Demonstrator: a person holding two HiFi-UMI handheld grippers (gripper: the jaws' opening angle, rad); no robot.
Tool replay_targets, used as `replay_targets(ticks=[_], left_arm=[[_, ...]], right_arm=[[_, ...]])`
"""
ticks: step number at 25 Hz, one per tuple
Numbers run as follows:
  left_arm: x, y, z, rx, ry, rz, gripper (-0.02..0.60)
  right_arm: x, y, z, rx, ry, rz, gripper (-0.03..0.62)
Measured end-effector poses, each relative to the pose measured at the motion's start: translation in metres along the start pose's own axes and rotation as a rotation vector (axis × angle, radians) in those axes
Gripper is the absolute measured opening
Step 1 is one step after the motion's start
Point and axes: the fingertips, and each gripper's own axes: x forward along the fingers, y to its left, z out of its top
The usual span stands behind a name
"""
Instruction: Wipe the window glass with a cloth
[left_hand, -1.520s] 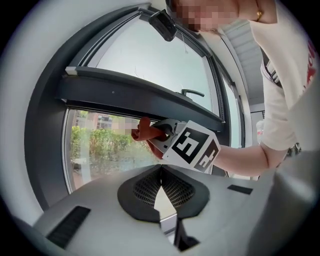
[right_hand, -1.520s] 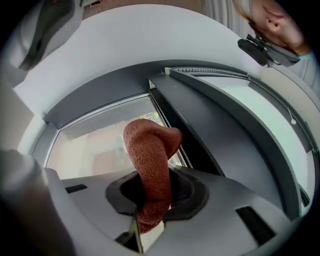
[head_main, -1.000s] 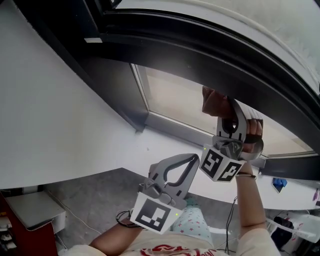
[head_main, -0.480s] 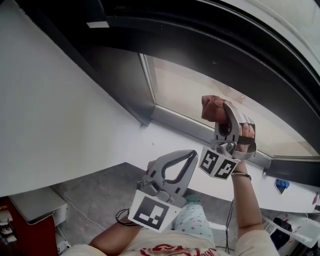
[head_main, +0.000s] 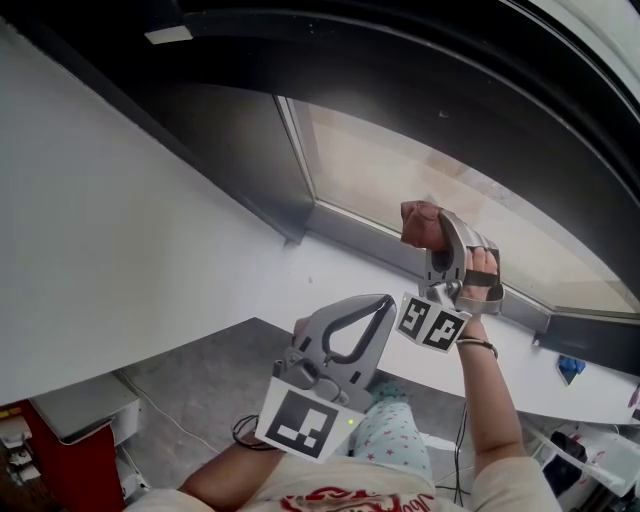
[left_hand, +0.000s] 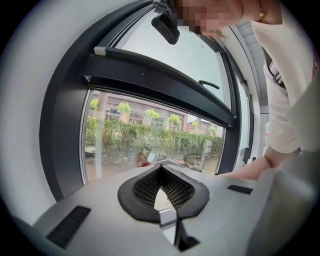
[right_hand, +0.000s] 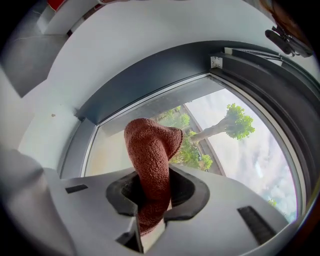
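Observation:
The window glass (head_main: 400, 170) fills the upper middle of the head view inside a dark frame (head_main: 240, 150). My right gripper (head_main: 432, 222) is raised near the lower part of the pane, shut on a reddish-brown knitted cloth (head_main: 418, 222). In the right gripper view the cloth (right_hand: 150, 147) bulges up out of the right gripper (right_hand: 151, 172) in front of the glass (right_hand: 230, 145); whether it touches the pane I cannot tell. My left gripper (head_main: 384, 302) hangs lower, away from the glass. The left gripper (left_hand: 161, 165) is shut with nothing in it and faces the window glass (left_hand: 125, 135).
A white wall and sill (head_main: 140, 250) run below the pane. Grey floor (head_main: 200, 380) lies underneath, with a red cabinet (head_main: 40, 450) at the lower left and cluttered items (head_main: 590, 450) at the lower right. A dark window handle (left_hand: 209, 85) shows on the frame.
The right gripper with the cloth has sunk a little toward the window's bottom frame. The left gripper has hardly moved. The head view has shifted slightly.

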Motion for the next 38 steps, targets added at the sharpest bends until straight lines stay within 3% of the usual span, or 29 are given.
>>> replay_targets(ticks=[8,15,28,38], left_arm=[[0.000,0.006,-0.007,-0.009,0.022,0.017,0.021],[-0.003,0.010,-0.017,-0.011,0.057,0.020,0.021],[-0.009,0.022,-0.028,-0.019,0.080,0.036,0.021],[-0.015,0.020,-0.038,-0.030,0.112,0.040,0.021]], right_arm=[[0.014,0.060,-0.019,-0.023,0.027,0.082,0.084],[0.022,0.087,-0.025,-0.006,0.038,0.097,0.086],[0.043,0.163,-0.052,-0.049,0.104,0.228,0.092],[0.053,0.199,-0.066,-0.027,0.143,0.262,0.094]])
